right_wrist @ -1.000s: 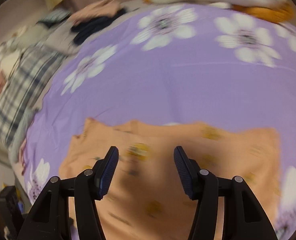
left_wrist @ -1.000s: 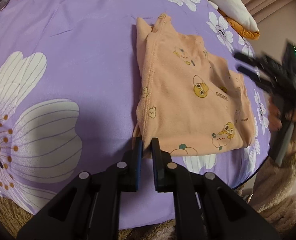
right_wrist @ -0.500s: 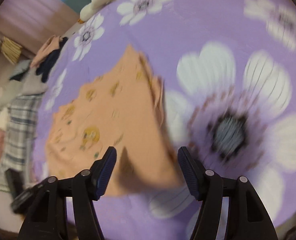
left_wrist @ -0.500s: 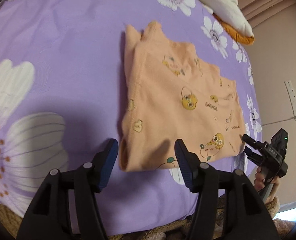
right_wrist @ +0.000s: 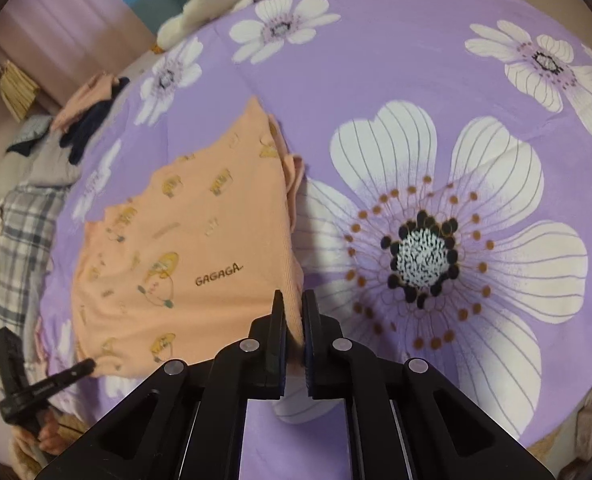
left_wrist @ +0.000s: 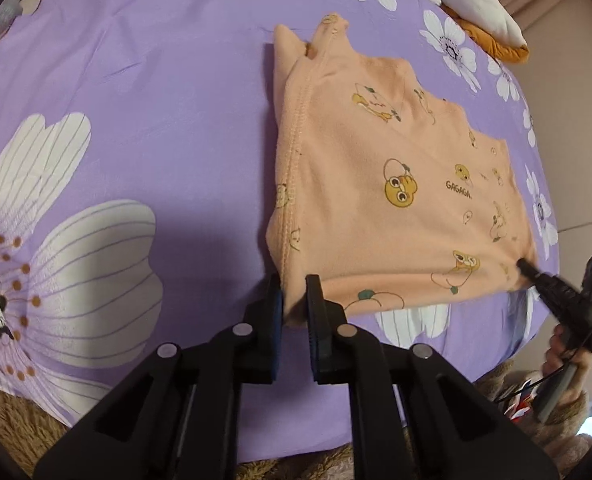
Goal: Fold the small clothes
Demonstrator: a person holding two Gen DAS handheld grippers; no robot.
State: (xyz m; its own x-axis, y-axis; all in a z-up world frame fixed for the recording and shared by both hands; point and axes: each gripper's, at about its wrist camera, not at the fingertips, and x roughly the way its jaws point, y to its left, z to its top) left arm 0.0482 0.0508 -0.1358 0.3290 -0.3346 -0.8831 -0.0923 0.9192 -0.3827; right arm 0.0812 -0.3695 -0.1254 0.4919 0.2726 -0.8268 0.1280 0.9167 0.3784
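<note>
A small peach garment (left_wrist: 392, 184) with cartoon prints lies folded on a purple flowered bed sheet (left_wrist: 155, 120). My left gripper (left_wrist: 294, 300) is shut on its near left corner. My right gripper (right_wrist: 293, 316) is shut on the other near corner of the garment (right_wrist: 199, 248), along its ribbed edge. Each gripper shows in the other's view: the right gripper (left_wrist: 536, 276) at the garment's right corner, the left gripper (right_wrist: 83, 368) at its lower left corner.
A white and orange cushion (left_wrist: 480, 12) lies at the far right of the bed. A pile of clothes, with plaid fabric (right_wrist: 15, 248) and dark pieces (right_wrist: 91, 124), lies beyond the bed's left side. A fuzzy brown rug (left_wrist: 23, 432) lies below the bed's edge.
Both grippers were open half a second ago and have closed on the garment's two near corners. The right gripper swung round to the garment's edge.
</note>
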